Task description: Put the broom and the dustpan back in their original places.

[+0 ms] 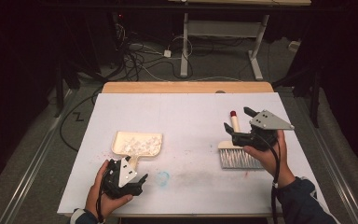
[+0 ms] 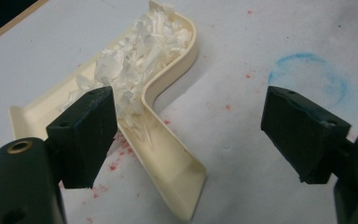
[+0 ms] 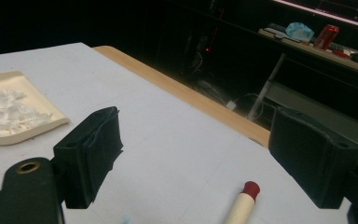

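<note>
The dustpan (image 1: 137, 143), heaped with white shreds (image 1: 140, 144), lies left of centre in the high view. Just below it the left gripper (image 1: 129, 179) hovers, jaws apart around the pan's handle without pressing it. At right, the right gripper (image 1: 237, 122) hangs above the brush (image 1: 237, 151), jaws wide apart and empty.

White table (image 1: 186, 116) (dustpan (image 1: 121, 140), brush (image 1: 237, 156))

Left gripper (image 1: 137, 181): held low at the table's near edge, jaws spread wide, nothing between them.
Right gripper (image 1: 238, 120): raised off the table, angled away from the person, jaws wide apart and empty.
</note>
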### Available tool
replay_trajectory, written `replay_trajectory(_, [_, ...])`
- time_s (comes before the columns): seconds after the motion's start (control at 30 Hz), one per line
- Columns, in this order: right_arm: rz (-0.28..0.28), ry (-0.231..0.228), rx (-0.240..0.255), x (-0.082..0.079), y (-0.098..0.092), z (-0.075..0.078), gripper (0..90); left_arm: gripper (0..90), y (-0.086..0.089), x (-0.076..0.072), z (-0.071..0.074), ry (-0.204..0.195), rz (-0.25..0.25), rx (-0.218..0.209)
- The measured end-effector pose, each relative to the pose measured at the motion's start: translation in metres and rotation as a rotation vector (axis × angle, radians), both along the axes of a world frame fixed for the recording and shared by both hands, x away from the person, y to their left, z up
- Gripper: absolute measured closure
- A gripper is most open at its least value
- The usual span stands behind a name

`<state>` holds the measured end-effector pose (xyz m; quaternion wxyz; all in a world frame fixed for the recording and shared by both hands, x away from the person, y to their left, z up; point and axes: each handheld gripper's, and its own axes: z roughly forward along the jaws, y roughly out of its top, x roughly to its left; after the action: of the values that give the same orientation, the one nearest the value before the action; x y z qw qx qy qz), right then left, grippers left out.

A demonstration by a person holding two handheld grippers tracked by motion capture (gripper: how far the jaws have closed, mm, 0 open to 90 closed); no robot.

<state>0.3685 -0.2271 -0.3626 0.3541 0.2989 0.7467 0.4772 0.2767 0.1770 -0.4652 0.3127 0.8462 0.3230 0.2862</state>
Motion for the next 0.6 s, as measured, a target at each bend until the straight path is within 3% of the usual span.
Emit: replay_trajectory(0.6, [0.048,-0.015,-0.035,-0.025,-0.004,0.002,18.0,17.9,-0.001,0.001,0.001,-0.005,-0.003,0.005])
